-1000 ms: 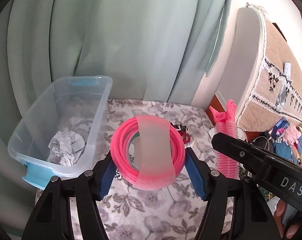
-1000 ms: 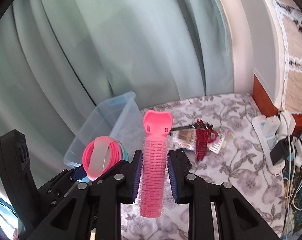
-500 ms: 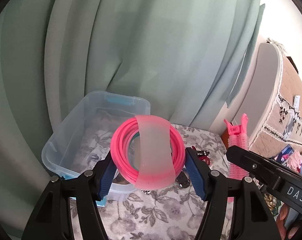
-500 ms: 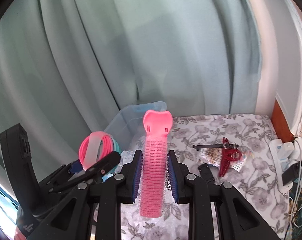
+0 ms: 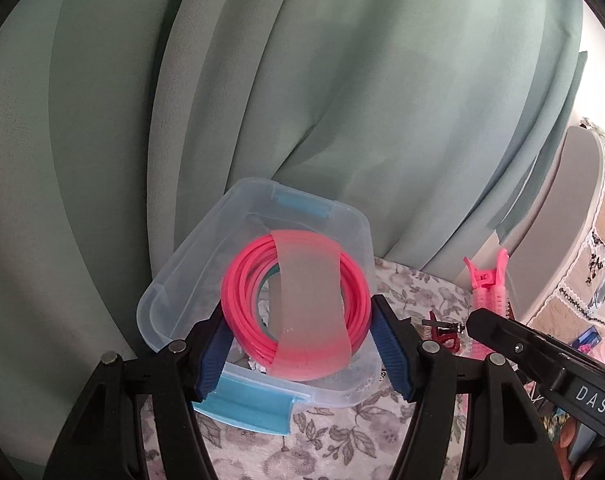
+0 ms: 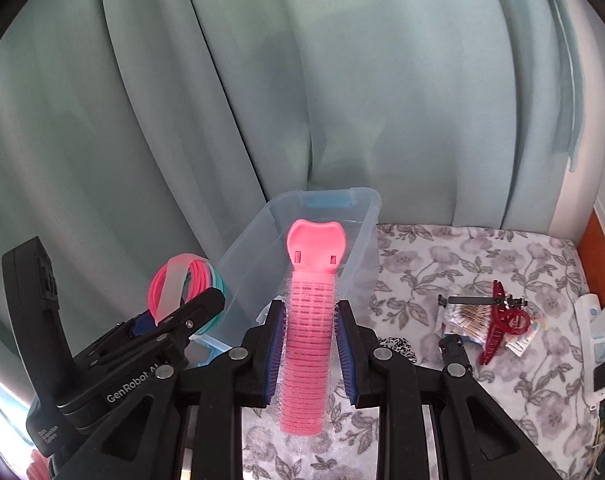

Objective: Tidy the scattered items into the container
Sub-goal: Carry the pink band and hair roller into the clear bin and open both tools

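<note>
My left gripper (image 5: 298, 344) is shut on a pink coil of rings (image 5: 238, 304) wrapped in a frosted band. It holds the coil just above the near end of a clear plastic bin (image 5: 190, 264) with blue handles. My right gripper (image 6: 308, 352) is shut on a pink hair roller clip (image 6: 308, 320) held upright, in front of the same bin (image 6: 358, 216). The coil (image 6: 178, 284) and the left gripper (image 6: 174, 320) show at the left of the right wrist view. The roller clip (image 5: 488, 296) shows at the right of the left wrist view.
A floral cloth (image 6: 462, 256) covers the table. On it lie a red hair claw (image 6: 502, 324), a packet of cotton swabs (image 6: 462, 316) and a black-and-white scrunchie (image 6: 398, 346). A green curtain (image 5: 302, 100) hangs behind the bin. A white power strip (image 6: 594, 320) lies at the right.
Both grippers have moved left toward the bin with their items. The coil now hangs over the bin's near end, and the roller clip stands in front of the bin.
</note>
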A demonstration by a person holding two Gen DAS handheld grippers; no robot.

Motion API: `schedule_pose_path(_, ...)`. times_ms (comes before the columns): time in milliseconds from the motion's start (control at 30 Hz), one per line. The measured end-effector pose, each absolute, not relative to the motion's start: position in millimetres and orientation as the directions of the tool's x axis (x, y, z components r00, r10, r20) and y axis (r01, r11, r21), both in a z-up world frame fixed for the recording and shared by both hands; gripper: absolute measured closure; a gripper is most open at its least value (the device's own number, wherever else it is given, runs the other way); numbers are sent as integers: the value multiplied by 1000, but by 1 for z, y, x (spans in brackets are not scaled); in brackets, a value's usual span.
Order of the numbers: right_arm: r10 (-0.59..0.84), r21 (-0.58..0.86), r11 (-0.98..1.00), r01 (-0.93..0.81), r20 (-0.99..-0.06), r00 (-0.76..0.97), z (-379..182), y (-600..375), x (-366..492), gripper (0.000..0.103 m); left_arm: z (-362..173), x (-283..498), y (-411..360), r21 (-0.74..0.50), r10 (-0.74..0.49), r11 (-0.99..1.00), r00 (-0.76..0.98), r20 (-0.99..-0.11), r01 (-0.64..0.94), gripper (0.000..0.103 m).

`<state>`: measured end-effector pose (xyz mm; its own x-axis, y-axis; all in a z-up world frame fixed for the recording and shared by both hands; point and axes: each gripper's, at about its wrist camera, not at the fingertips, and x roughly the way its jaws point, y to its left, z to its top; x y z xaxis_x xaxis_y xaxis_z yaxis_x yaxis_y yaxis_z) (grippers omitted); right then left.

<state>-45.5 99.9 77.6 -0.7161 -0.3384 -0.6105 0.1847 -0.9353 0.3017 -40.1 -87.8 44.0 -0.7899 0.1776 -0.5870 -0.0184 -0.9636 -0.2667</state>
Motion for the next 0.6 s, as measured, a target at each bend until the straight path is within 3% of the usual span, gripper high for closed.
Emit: schedule_pose_path(600, -380, 309, -924, 226, -667, -641, 51, 60, -92, 76, 25, -56, -127, -286, 144, -957, -766, -626, 54, 35)
